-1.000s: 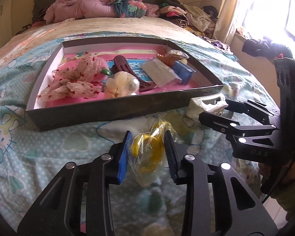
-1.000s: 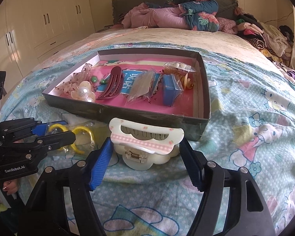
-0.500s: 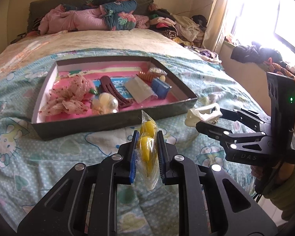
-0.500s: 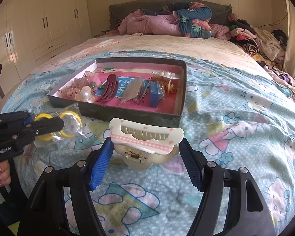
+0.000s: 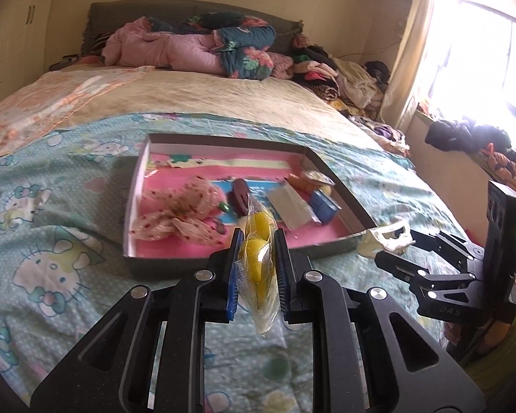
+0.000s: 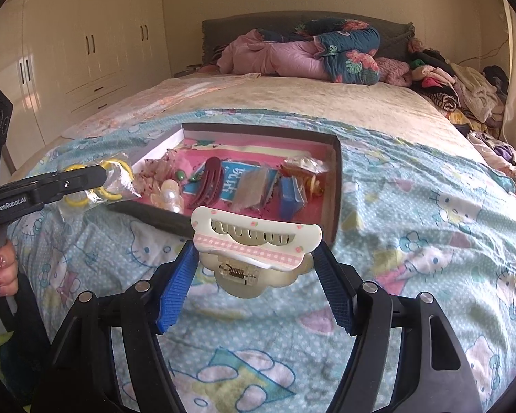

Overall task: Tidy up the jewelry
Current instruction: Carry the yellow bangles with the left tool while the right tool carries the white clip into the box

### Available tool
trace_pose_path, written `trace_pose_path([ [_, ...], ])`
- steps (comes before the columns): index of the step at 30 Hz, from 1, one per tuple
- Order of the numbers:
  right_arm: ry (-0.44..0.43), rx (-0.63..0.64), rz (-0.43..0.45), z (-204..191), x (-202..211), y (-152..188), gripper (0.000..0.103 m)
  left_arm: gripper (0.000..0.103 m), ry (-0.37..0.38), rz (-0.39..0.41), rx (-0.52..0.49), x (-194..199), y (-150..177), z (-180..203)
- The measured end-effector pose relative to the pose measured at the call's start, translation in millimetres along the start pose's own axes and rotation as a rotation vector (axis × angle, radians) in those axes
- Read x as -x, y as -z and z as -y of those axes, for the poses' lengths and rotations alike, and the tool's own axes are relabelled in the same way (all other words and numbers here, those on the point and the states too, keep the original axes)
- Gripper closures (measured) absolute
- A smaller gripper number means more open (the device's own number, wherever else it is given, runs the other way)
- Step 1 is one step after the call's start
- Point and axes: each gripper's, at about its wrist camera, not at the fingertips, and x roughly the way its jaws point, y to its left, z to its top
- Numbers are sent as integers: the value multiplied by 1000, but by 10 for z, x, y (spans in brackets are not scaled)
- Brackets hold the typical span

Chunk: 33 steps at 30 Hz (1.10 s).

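A shallow dark box with a pink lining [image 5: 330,246] [image 6: 337,186] lies on the bed and holds hair accessories: a dark red claw clip [image 6: 208,182], a lace scrunchie [image 5: 179,213], a blue packet [image 6: 290,196]. My left gripper [image 5: 258,275] is shut on a clear bag of yellow rings [image 5: 259,265] [image 6: 96,186], held in the air in front of the box. My right gripper [image 6: 254,258] is shut on a cream claw clip with a pink gingham band [image 6: 254,241] [image 5: 387,239], held above the bedspread near the box's front right corner.
The bed is covered with a teal Hello Kitty spread [image 6: 430,241]. Pink and floral bedding [image 5: 196,48] is heaped at the headboard, clothes [image 5: 344,75] along the right side. White wardrobes [image 6: 68,62] stand at the left, a bright window [image 5: 492,51] at the right.
Both grippers have lifted higher above the bed and drawn back a little from the box, each still holding its item. The bag of yellow rings left the bedspread.
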Motion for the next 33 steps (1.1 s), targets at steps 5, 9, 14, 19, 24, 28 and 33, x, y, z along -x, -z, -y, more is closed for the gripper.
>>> trace_pose_path([
  [5,-14,15,13,-65,-110,-133,36,92,-45,6,36,-38,-85,-188],
  [9,-22,22,14,-105,-231,-244,36,92,-77,1,51,-88,-130,-319],
  [14,-24,27,21,-138,-368,-366,36,92,-110,-10,69,-194,-179,-454],
  [19,-24,24,30,-127,-475,-474,36,92,-132,-13,85,-284,-232,-568],
  [24,-20,19,36,-105,-602,-610,36,92,-141,-20,90,-384,-282,-610],
  [28,-18,17,28,-92,-715,-682,36,92,-135,-22,79,-470,-342,-586],
  [33,-3,22,-10,-75,-907,-734,36,92,-127,-35,75,-614,-364,-572],
])
